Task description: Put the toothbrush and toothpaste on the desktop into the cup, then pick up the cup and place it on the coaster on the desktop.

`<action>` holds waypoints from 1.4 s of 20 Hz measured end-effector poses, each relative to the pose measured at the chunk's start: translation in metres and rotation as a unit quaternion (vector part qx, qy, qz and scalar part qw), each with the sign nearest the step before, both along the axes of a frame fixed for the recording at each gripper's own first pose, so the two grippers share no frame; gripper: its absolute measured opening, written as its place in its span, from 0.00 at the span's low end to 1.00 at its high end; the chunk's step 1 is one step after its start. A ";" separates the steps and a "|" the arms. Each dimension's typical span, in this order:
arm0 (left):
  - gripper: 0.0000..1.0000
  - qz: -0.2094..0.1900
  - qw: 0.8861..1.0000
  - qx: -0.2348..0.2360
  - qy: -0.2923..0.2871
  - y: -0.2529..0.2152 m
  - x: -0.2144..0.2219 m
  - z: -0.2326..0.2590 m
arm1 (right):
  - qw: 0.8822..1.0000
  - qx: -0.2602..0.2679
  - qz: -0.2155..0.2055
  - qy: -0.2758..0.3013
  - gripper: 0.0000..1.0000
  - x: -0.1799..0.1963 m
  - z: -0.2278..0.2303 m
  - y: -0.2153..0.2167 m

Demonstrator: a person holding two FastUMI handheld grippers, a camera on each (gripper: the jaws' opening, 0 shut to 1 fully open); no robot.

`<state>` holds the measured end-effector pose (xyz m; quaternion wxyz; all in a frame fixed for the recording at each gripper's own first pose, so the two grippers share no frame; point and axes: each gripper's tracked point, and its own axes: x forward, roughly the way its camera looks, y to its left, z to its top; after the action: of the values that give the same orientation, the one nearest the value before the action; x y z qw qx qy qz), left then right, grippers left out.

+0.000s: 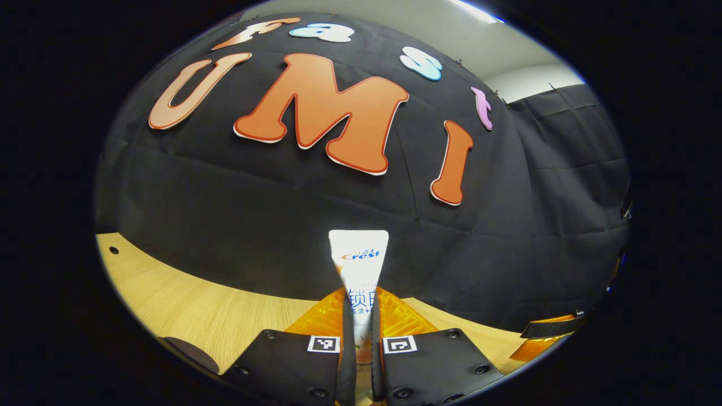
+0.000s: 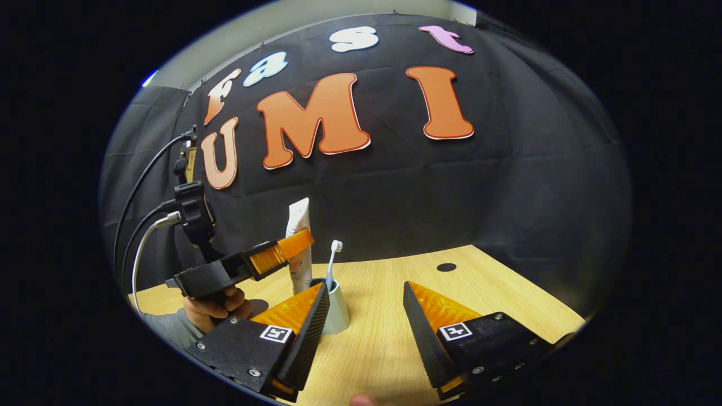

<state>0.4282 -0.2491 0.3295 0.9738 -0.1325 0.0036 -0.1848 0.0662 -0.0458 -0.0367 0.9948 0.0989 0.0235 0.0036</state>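
Note:
My left gripper [image 1: 361, 299] is shut on a white toothpaste tube [image 1: 359, 256], which stands upright between its fingers. In the right gripper view the same tube [image 2: 298, 223] hangs in that left gripper [image 2: 298, 243] just left of a pale cup [image 2: 338, 310]. The tube's lower end is at the cup's rim, partly hidden behind my right finger. A white toothbrush [image 2: 333, 262] stands in the cup, bristles up. My right gripper [image 2: 365, 286] is open, low over the table just right of the cup, holding nothing. A dark round disc [image 1: 189, 352], perhaps the coaster, lies at the lower left.
The wooden table [image 2: 496, 299] runs back to the black cloth wall and has a small dark hole [image 2: 446, 267] at the far right. A hand [image 2: 214, 307] holds the left gripper, with cables trailing up behind it.

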 end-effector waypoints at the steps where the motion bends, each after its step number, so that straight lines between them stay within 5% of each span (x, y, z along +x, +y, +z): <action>1: 0.14 0.001 1.000 0.003 -0.001 0.000 0.001 -0.002 | 1.000 -0.001 -0.001 0.001 0.80 -0.002 -0.001 -0.002; 15: 0.22 -0.012 0.998 0.026 0.058 -0.006 -0.004 -0.041 | 1.000 0.008 -0.003 0.000 0.81 -0.009 0.000 -0.003; 21: 0.40 -0.028 0.996 0.048 0.067 -0.002 -0.020 -0.030 | 1.000 0.007 0.011 0.008 0.81 -0.012 0.000 0.010; 23: 0.53 -0.033 0.996 0.051 0.064 0.001 -0.026 -0.021 | 1.000 0.006 0.018 0.008 0.81 -0.012 0.002 0.017; 24: 0.69 -0.030 0.996 0.054 0.062 0.006 -0.028 -0.018 | 1.000 0.005 0.021 0.009 0.81 -0.011 0.003 0.021; 28: 0.79 -0.025 0.996 0.057 0.062 0.025 -0.042 -0.006 | 0.999 0.002 0.029 0.017 0.81 -0.009 0.006 0.032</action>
<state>0.3865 -0.2246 0.3238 0.9726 -0.0880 0.0775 -0.2005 0.0573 -0.0136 -0.0310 0.9935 0.1005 0.0436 0.0306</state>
